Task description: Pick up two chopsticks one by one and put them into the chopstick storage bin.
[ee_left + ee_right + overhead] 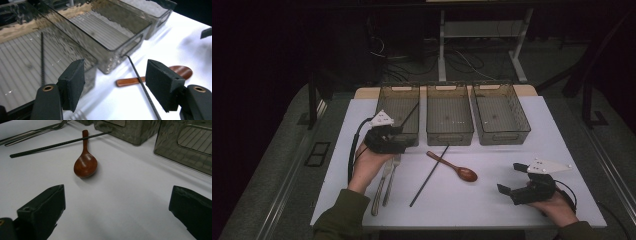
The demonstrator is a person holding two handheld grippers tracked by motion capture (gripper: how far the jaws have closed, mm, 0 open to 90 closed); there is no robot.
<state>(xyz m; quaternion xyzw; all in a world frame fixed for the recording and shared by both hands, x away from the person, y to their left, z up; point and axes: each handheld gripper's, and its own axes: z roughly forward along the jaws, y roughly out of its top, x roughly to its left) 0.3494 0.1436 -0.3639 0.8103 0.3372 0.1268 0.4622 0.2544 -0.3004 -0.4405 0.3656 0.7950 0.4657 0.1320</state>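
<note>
A black chopstick (410, 114) lies inside the left bin (388, 102) of 3 smoky see-through bins, leaning from the bin floor up toward its far right rim; in the left gripper view the same chopstick (42, 58) rests lengthwise on the ribbed floor. The left hand-held gripper (393, 136) hangs at that bin's near wall, its jaws spread with nothing between the pads; the left gripper view shows 1 pad over the bin's near edge and the other over the counter (492, 200).

A second black chopstick (429, 175) lies slantwise on the white counter, its far tip close to the near wall of the middle bin (449, 136), and it crosses over the handle of a brown wooden spoon (459, 170). The spoon's bowl points toward the person's right. 2 metal forks (385, 182) lie side by side just left of the chopstick, partly under the left hand (367, 167).

The right bin (501, 132) stands just beside the middle one. The right hand-held gripper (510, 179) rests low at the counter's near right corner, well apart from the spoon, its jaws wide apart and empty; the right gripper view looks between them at the spoon's bowl (85, 165).
</note>
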